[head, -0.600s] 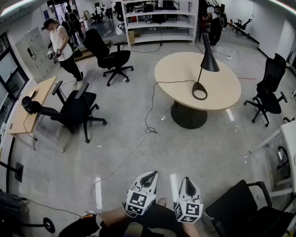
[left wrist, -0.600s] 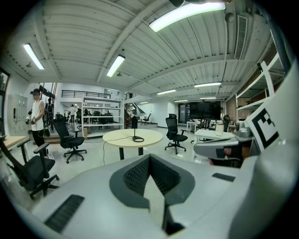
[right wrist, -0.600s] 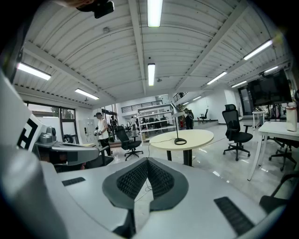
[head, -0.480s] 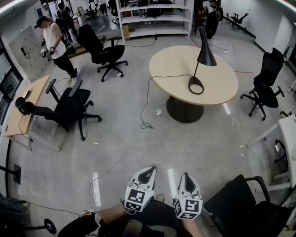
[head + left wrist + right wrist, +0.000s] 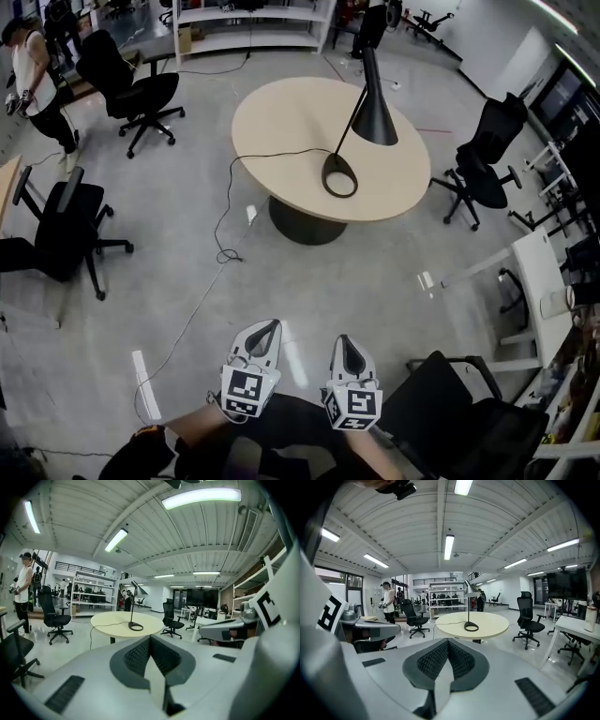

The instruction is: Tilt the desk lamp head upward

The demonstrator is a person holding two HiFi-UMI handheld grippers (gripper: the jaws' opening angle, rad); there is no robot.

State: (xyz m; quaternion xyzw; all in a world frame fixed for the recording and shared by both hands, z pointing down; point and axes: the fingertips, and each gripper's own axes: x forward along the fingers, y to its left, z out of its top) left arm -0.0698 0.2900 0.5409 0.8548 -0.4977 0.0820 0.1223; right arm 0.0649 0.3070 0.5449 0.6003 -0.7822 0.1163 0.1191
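Lamp (image 5: 375,118) stands on the round surface (image 5: 281,122), toward its near right edge, ring base flat and black cone head up on a slanted stem. Exact head angle is hard to read from above. Cord (image 5: 223,211) leaves the base, crosses the surface, drops to the floor and loops near the pedestal; its far end is hard to trace. Both grippers are low in the head view, well apart from the lamp and touching nothing. Left gripper (image 5: 263,330) and right gripper (image 5: 343,343) sit side by side, marker cubes facing the camera, and the arms behind them are cut off by the bottom edge. In the left gripper view the fingers (image 5: 136,656) are pressed together with nothing between them. The right gripper view shows the same: closed and empty. The lamp is small and distant in both gripper views, so detail on its joint is not readable. A black chair (image 5: 469,422) sits just right of the right gripper, partly cut by the frame. More chairs ring the surface. A person (image 5: 28,66) stands at far left, half cropped by the edge. Shelves (image 5: 248,19) at the top are cut off. White desk (image 5: 553,272) at the right is only partly in frame.
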